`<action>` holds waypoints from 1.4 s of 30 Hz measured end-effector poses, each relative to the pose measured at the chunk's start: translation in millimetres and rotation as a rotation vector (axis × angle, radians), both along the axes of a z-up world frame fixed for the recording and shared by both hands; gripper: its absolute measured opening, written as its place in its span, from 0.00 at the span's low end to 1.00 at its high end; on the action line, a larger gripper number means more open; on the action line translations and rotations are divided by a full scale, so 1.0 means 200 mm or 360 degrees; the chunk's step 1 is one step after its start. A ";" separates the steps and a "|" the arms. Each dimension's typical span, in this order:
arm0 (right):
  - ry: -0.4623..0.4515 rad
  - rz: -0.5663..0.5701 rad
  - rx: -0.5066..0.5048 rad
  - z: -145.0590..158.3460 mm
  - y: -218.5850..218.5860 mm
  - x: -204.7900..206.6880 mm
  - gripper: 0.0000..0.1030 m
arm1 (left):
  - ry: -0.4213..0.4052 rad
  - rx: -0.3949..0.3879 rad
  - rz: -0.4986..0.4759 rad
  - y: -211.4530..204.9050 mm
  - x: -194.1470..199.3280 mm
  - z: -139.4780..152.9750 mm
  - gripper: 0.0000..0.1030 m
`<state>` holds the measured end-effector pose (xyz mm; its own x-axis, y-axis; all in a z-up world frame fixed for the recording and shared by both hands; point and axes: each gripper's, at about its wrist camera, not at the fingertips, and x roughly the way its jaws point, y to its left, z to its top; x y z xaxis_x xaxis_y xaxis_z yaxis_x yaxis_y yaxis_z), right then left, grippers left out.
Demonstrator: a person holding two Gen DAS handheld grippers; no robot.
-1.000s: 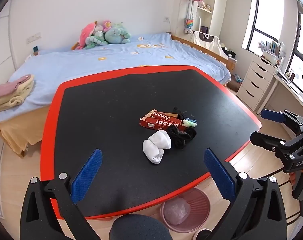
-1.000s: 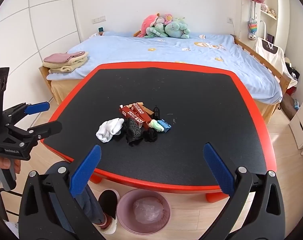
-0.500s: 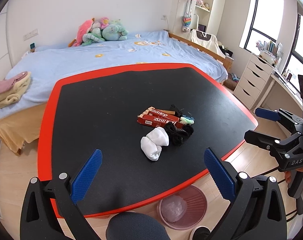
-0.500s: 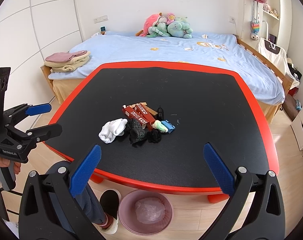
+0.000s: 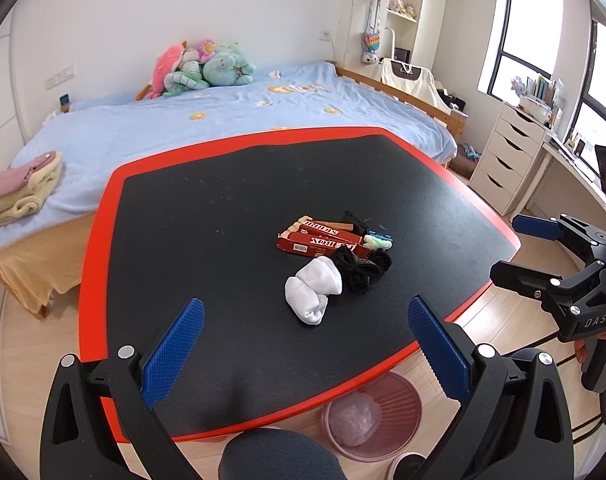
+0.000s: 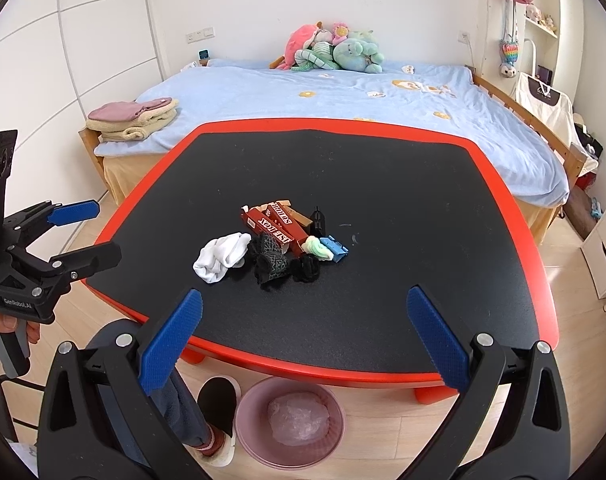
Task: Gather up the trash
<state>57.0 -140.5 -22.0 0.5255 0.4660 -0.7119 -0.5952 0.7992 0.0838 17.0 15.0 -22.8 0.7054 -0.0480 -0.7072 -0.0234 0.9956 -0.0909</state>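
A small heap lies near the middle of the black table (image 5: 223, 240) (image 6: 403, 200): a red carton (image 5: 321, 240) (image 6: 273, 226), a white sock (image 5: 313, 290) (image 6: 221, 256), black socks (image 5: 359, 270) (image 6: 273, 264), a green and blue item (image 5: 379, 240) (image 6: 327, 248) and a small black piece (image 5: 353, 218) (image 6: 318, 218). My left gripper (image 5: 303, 344) (image 6: 85, 232) is open and empty above the table's near edge. My right gripper (image 6: 303, 334) (image 5: 511, 248) is open and empty, off the table's near side.
A pink waste bin (image 5: 373, 414) (image 6: 291, 420) with a clear liner stands on the floor under the table's near edge. A bed (image 5: 223, 120) lies behind the table. White drawers (image 5: 511, 156) stand at the right. A person's foot (image 6: 219, 412) is beside the bin.
Both grippers have drifted slightly, so the heap sits a little differently in each view. Both stay open and empty. Nothing on the table moved.
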 end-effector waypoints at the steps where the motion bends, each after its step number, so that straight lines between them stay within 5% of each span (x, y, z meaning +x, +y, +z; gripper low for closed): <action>1: 0.0000 0.0001 0.0001 0.00 0.00 0.00 0.97 | 0.0006 -0.0004 -0.0006 0.00 0.00 0.00 0.95; 24: 0.0053 0.0019 -0.0049 -0.11 0.04 0.04 0.97 | 0.0035 0.0009 -0.0033 -0.02 0.03 -0.07 0.95; 42: 0.0196 0.0140 -0.0155 -0.35 0.19 0.34 0.97 | 0.0272 -0.0025 -0.0129 0.03 0.31 -0.30 0.95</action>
